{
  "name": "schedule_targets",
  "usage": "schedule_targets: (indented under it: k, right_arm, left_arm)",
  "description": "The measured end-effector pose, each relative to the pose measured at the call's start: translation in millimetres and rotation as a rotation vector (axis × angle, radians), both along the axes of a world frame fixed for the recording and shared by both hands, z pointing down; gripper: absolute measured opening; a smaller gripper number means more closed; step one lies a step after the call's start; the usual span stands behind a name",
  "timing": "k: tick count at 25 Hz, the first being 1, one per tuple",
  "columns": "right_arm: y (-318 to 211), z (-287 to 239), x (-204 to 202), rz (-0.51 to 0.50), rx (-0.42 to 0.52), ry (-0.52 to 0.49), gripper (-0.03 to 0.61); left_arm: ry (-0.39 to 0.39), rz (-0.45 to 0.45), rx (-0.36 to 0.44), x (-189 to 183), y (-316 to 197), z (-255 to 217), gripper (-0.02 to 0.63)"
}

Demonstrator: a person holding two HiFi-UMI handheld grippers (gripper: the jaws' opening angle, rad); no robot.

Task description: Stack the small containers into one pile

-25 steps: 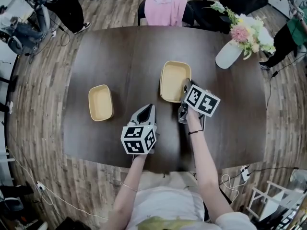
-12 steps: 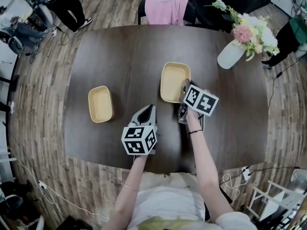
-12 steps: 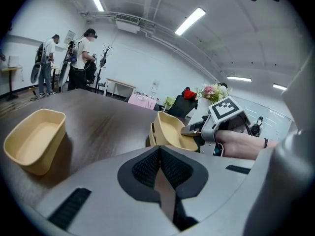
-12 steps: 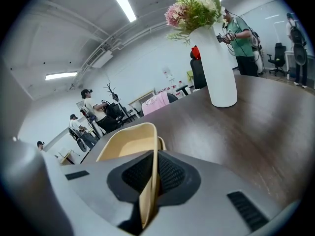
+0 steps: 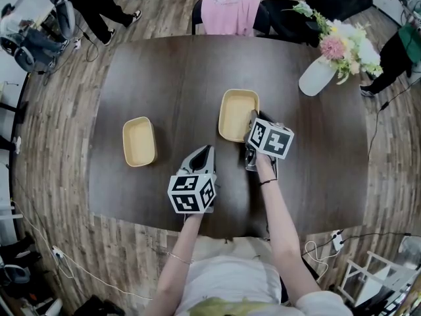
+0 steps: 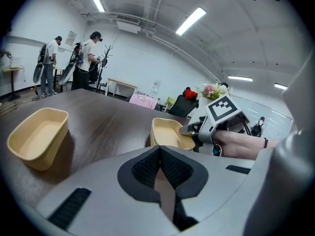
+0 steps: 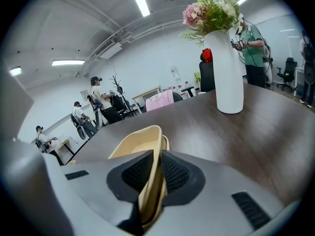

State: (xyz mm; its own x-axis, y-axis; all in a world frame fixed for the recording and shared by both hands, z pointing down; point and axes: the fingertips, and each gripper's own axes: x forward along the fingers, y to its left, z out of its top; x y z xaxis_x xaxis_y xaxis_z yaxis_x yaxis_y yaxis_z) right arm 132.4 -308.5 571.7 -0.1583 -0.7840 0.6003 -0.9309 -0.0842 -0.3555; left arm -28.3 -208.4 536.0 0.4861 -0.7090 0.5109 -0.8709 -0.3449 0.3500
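Two small tan containers stand on the dark table. One container [image 5: 139, 141] sits alone at the left, also seen in the left gripper view [image 6: 37, 136]. My right gripper [image 5: 254, 120] is shut on the near right rim of the other container [image 5: 237, 110]; its thin wall [image 7: 147, 156] stands clamped between the pads [image 7: 174, 173]. From the left gripper view that container [image 6: 167, 134] and the right gripper [image 6: 189, 130] show to the right. My left gripper [image 5: 202, 151] rests between the two containers, nearer me, its jaws shut [image 6: 160, 163] with nothing in them.
A white vase with flowers [image 5: 316, 74] stands at the table's far right, tall in the right gripper view [image 7: 224, 77]. A chair with a pink cloth [image 5: 227, 12] is behind the far edge. People stand in the room beyond the table.
The right gripper has rolled slightly while gripping the container's rim, and the container has barely shifted. The left gripper and left container have stayed put.
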Motion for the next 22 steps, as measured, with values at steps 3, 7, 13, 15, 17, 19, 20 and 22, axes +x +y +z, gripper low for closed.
schedule_targets:
  k: [3,7,13,15,17,19,20,22]
  right_arm:
    - [0,-1,-1,-0.004,0.003,0.016,0.038]
    - [1,-2,-2,-0.010,0.008,0.020,0.097]
    - [8,-12,-2,-0.015,0.041,0.060,0.142]
    - [13,-17,-5,-0.028,0.058,0.063,0.147]
    - [18,-22,-8,-0.046,0.070,0.063,0.147]
    - [26,-27,-10,-0.058,0.077,0.072,0.144]
    - [30,-29,-11,-0.064,0.078,0.078,0.144]
    - [39,-34,-13,-0.077,0.081,0.093,0.127]
  left_arm:
    - [0.000,-0.008,0.003,-1,2,-1,0.025]
    - [-0.002,-0.020,0.010,-2,5,-4,0.025]
    - [-0.005,-0.043,0.028,-6,11,-11,0.025]
    - [-0.006,-0.054,0.037,-8,14,-14,0.025]
    - [-0.008,-0.064,0.047,-9,18,-18,0.025]
    - [-0.010,-0.074,0.058,-10,22,-23,0.025]
    - [-0.012,-0.079,0.064,-12,25,-25,0.025]
    - [-0.016,-0.092,0.078,-15,31,-30,0.025]
